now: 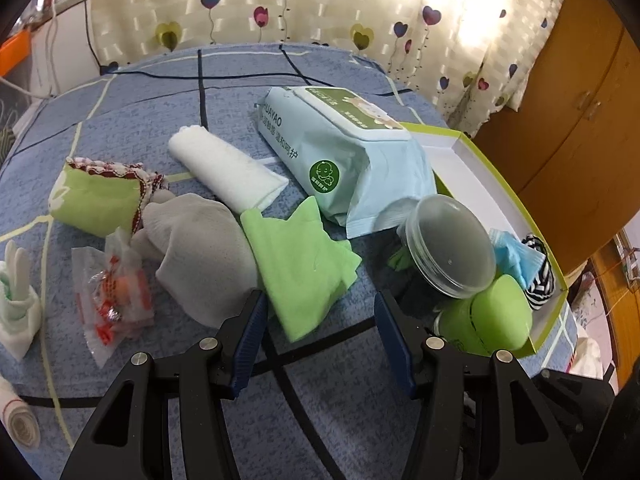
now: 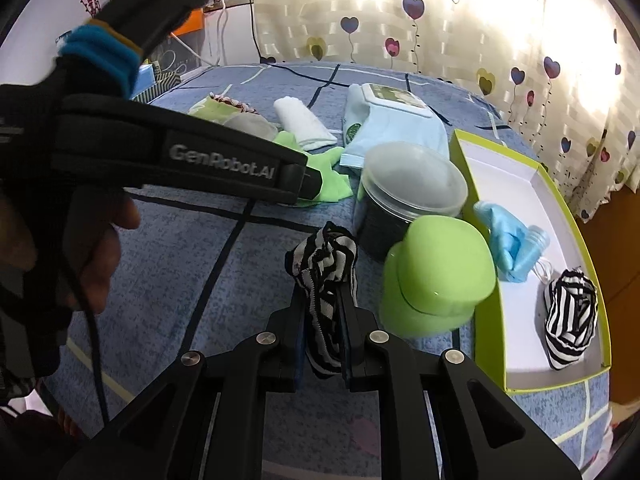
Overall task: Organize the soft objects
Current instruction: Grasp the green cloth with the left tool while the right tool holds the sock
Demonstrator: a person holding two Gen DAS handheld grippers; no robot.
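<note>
My right gripper (image 2: 323,300) is shut on a black-and-white striped sock (image 2: 326,264) and holds it above the blue bedspread, left of the green-rimmed box (image 2: 516,164). A second striped sock (image 2: 570,316) and a blue mask (image 2: 510,240) lie in the box. My left gripper (image 1: 320,308) is open and empty, just in front of a green cloth (image 1: 300,260). Beside the cloth lie a grey sock (image 1: 200,248), a rolled white towel (image 1: 224,168) and a green pouch (image 1: 96,196).
A wet-wipes pack (image 1: 340,148) lies behind the cloth. A clear-lidded dark jar (image 1: 448,252) and a green container (image 1: 492,316) stand by the box. A candy bag (image 1: 112,296) and a white glove (image 1: 18,300) lie left. The left gripper's body (image 2: 180,148) crosses the right wrist view.
</note>
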